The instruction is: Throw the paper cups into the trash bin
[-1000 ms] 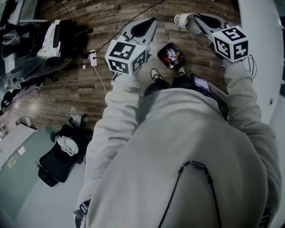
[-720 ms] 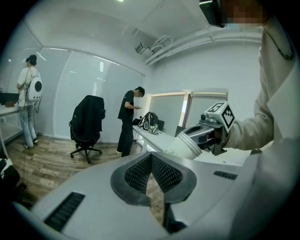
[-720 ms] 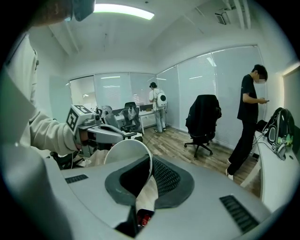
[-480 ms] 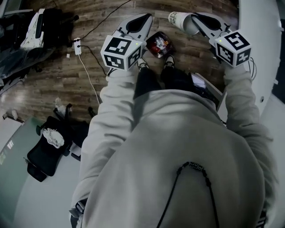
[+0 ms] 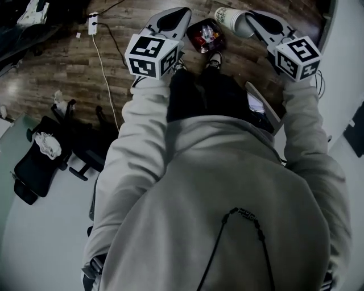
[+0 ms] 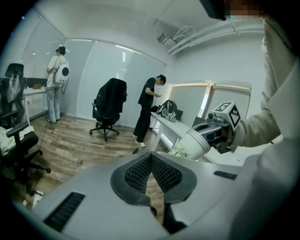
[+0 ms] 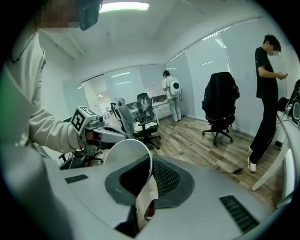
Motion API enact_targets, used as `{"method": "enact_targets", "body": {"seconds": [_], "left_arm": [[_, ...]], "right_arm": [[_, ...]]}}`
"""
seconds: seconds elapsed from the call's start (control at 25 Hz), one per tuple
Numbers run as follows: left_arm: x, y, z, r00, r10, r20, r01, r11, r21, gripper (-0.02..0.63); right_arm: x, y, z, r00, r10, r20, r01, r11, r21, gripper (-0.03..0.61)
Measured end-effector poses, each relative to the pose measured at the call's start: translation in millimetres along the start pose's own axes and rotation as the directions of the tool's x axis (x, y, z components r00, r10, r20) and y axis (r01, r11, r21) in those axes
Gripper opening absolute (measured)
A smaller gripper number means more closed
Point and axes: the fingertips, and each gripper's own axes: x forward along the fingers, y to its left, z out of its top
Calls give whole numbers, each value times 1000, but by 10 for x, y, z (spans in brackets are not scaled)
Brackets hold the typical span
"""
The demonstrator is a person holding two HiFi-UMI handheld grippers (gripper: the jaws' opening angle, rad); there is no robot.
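In the head view my right gripper point(image 5: 245, 21) is shut on a white paper cup point(image 5: 229, 18), held on its side with the rim pinched between the jaws. The right gripper view shows that rim point(image 7: 127, 155) pressed between the fingers point(image 7: 165, 177). The small dark trash bin point(image 5: 206, 35), with red and white rubbish inside, stands on the wooden floor between the two grippers, just left of the cup. My left gripper point(image 5: 183, 11) is shut with nothing in it, at the bin's left edge. From the left gripper point(image 6: 150, 169) view the cup point(image 6: 190, 145) hangs to the right.
The person's shoes point(image 5: 215, 58) stand just behind the bin. A power strip point(image 5: 94, 23) with a white cable lies on the floor at the left. A black office chair point(image 5: 42, 162) is at lower left. A white desk point(image 5: 344, 74) runs along the right. Two people and a chair point(image 6: 108, 105) stand farther off.
The person has stepped toward the bin: it has slid from below the grippers to between them. The right gripper keeps its hold on the cup; the left stays shut.
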Motion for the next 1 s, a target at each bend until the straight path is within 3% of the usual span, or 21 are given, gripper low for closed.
{"method": "enact_targets", "body": {"seconds": [0.16, 0.36, 0.44, 0.64, 0.8, 1.0], "left_arm": [[28, 128, -492, 999, -6, -47, 4, 999, -42, 2], [62, 301, -1033, 990, -47, -130, 47, 999, -3, 2], [77, 368, -1294, 987, -57, -151, 51, 998, -43, 2], [282, 499, -1717, 989, -55, -136, 40, 993, -107, 2], [542, 551, -2298, 987, -68, -147, 48, 990, -134, 2], [1006, 625, -3117, 974, -153, -166, 133, 983, -128, 2]], "right_arm": [[296, 61, -456, 998, -2, -62, 1, 1000, -13, 40], [662, 18, -945, 990, -60, -125, 73, 992, 101, 40], [795, 94, -1156, 984, -67, -167, 84, 992, 98, 40], [1107, 240, -1698, 970, -14, -241, 34, 996, 79, 40], [1328, 129, -2314, 961, 11, -277, 11, 997, 79, 40], [1697, -151, -3158, 949, 23, -316, -4, 998, 62, 40]]}}
